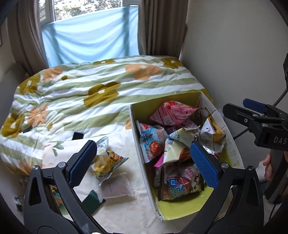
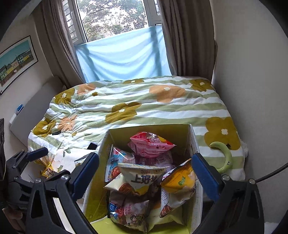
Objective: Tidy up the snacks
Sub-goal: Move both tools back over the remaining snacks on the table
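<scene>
Both my grippers hang spread wide, holding nothing: the left gripper (image 1: 144, 162) above the loose chip packet (image 1: 108, 160); the right gripper (image 2: 144, 172) over the snack-filled cardboard box (image 2: 195, 142); beyond lies the flowered quilt (image 2: 126, 100); then the window (image 2: 115, 16).

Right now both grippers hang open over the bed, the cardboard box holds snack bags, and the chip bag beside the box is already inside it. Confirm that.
Not quite. The chip bag lies outside the cardboard box, on the cloth beside it, as the left wrist view shows. The rest stands: left gripper and right gripper are open.
</scene>
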A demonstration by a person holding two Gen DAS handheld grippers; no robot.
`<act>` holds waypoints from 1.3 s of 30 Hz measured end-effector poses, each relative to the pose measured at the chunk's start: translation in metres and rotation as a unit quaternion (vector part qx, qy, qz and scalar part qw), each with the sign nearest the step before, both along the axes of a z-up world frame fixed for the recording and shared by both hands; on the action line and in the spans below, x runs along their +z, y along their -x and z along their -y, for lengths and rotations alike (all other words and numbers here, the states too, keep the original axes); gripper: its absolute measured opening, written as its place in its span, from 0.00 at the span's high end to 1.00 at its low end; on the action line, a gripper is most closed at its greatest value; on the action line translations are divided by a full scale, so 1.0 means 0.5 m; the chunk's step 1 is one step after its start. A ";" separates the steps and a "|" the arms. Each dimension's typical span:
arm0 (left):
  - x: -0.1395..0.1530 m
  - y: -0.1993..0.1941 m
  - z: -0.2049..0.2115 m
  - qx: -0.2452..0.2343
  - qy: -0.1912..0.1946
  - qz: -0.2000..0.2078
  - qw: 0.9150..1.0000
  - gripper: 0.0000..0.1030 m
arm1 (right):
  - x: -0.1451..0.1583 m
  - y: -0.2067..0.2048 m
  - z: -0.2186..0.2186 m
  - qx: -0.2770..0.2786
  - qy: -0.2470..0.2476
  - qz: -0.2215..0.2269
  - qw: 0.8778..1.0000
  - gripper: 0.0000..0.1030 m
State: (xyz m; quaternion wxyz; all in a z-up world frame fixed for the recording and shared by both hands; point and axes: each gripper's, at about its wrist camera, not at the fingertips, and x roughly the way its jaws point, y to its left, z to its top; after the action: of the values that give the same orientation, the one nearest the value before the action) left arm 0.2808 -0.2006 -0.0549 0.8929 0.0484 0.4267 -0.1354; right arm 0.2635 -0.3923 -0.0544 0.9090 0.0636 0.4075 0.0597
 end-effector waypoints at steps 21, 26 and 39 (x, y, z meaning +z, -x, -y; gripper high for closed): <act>0.038 0.211 -0.409 0.052 0.006 0.041 0.998 0.01 | 0.065 0.240 -0.304 -0.011 0.026 0.055 0.998 0.01; 0.013 0.220 -0.518 0.045 0.005 0.022 0.999 0.01 | 0.036 0.270 -0.384 -0.033 0.003 0.045 0.998 0.01; -0.140 0.145 -0.684 -0.012 -0.001 -0.045 0.999 0.01 | -0.136 0.260 -0.580 -0.093 -0.015 -0.023 0.995 0.01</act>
State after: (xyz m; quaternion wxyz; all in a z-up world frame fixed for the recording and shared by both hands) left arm 0.2084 0.1414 -0.1251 0.8710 0.0478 0.4660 -0.1479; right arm 0.1336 -0.1025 -0.1224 0.9000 0.1157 0.4198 -0.0204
